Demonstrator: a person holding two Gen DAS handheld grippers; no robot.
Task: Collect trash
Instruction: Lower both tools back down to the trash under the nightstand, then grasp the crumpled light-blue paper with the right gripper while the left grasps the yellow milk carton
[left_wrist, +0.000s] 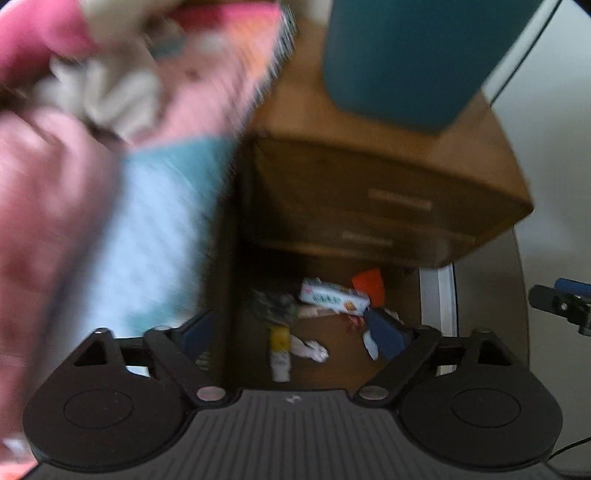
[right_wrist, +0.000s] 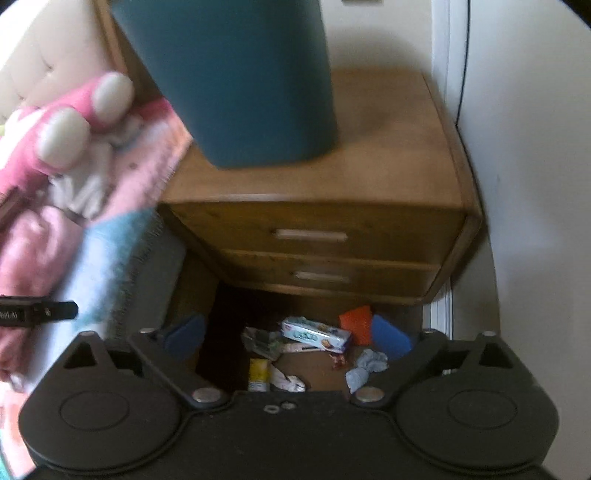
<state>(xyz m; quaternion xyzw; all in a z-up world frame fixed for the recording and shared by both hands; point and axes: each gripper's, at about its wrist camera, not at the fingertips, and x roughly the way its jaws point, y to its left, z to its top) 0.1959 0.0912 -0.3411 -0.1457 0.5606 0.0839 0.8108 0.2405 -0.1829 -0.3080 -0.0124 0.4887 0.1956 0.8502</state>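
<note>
Several bits of trash (right_wrist: 295, 350) lie on the floor in front of the wooden drawers (right_wrist: 325, 236), but blur hides what most are, and the print on the white box (right_wrist: 316, 334) cannot be read. Both the left gripper (left_wrist: 295, 339) and right gripper (right_wrist: 291, 338) gape wide with nothing in them, above the pile. The blue bin (right_wrist: 236, 77) on the drawers is cut off at the top.

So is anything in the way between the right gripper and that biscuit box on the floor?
Nothing visible. The right gripper is open and empty, and the biscuit box lies in plain view between its fingers, among the other litter on the floor in front of the nightstand.
</note>
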